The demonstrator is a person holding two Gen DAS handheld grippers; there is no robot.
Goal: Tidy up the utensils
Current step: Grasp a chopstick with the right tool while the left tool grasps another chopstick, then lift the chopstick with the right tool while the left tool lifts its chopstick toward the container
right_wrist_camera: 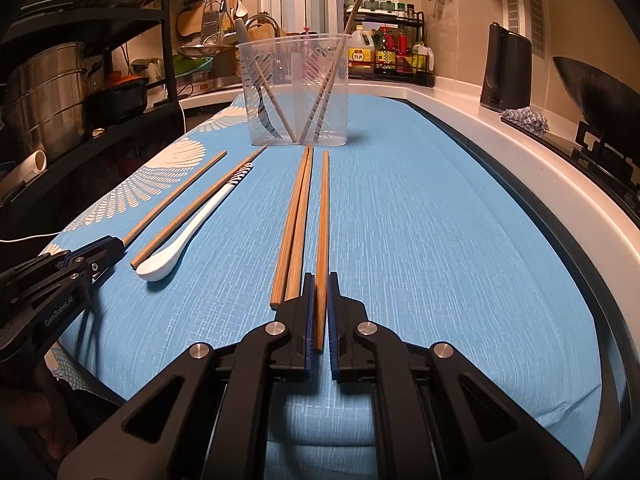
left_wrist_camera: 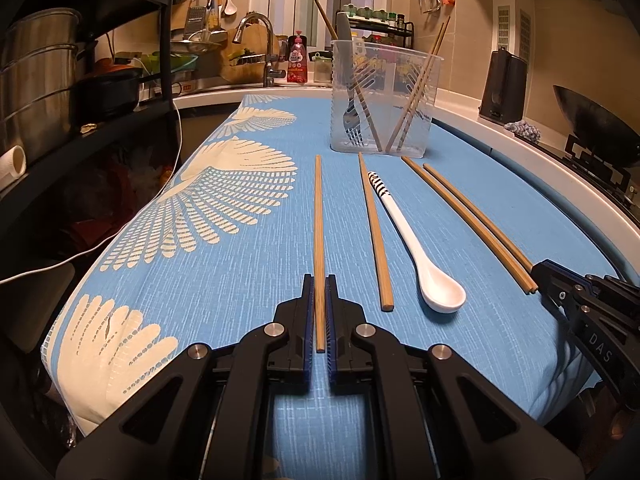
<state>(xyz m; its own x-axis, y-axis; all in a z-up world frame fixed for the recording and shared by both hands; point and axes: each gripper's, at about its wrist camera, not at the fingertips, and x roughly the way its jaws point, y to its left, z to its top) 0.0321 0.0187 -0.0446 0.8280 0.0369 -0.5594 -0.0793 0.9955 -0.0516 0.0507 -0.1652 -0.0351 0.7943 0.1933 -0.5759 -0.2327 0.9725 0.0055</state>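
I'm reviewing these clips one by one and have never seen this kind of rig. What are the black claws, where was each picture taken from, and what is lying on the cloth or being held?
There is no robot here: a person holds a two-finger gripper in each hand, and each gripper carries a fisheye camera looking forward along its fingers. One picture is from the left gripper, the other from the right gripper; each also catches the other gripper at its edge.

On the blue patterned tablecloth lie wooden chopsticks and a white ceramic spoon. Behind them stands a clear plastic cup already holding a fork and more chopsticks.

Each gripper is closed on the near end of one chopstick: the leftmost chopstick for the left, the rightmost chopstick for the right. Both chopsticks appear to be lying on the cloth.
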